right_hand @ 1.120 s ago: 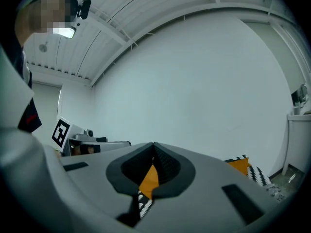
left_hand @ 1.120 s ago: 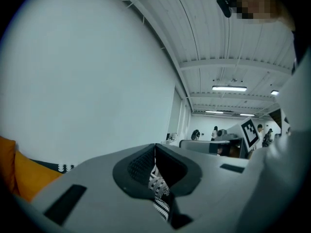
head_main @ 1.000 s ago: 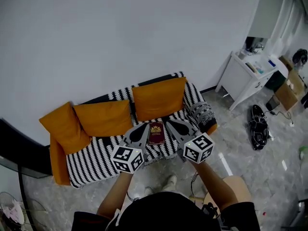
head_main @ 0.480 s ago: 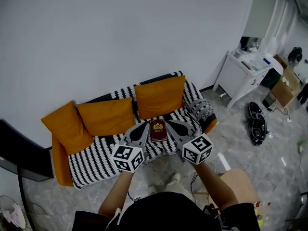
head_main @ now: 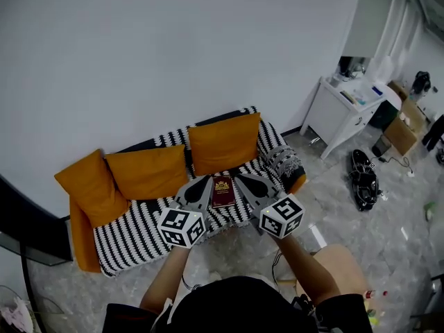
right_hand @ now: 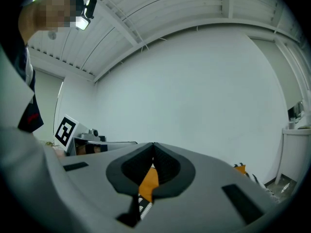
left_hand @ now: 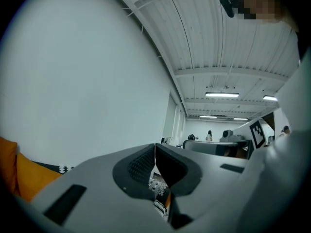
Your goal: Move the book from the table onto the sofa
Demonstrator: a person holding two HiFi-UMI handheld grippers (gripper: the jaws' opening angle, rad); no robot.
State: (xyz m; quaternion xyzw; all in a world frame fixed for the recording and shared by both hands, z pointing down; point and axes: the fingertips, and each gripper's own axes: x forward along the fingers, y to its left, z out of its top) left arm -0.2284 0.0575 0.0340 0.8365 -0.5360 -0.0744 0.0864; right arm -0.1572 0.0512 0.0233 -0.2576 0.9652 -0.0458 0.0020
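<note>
Meanwhile, my left tool [head_main: 206,182] and right tool [head_main: 240,178] point level toward the striped sofa [head_main: 132,233]. Each has its jaws pressed together with nothing between them. The dark red book [head_main: 223,191] sits pinched between the two tools' sides, its gold-crested cover facing up. It shows against the sofa's seat, just below the orange cushions [head_main: 223,143]. A white surface [head_main: 338,111] stands well apart at right.

Grey left gripper [head_main: 209,180] and right gripper [head_main: 237,177], black-padded, each bear a white cube [head_main: 182,227] with black square markers; short black sleeves [head_main: 347,306].
</note>
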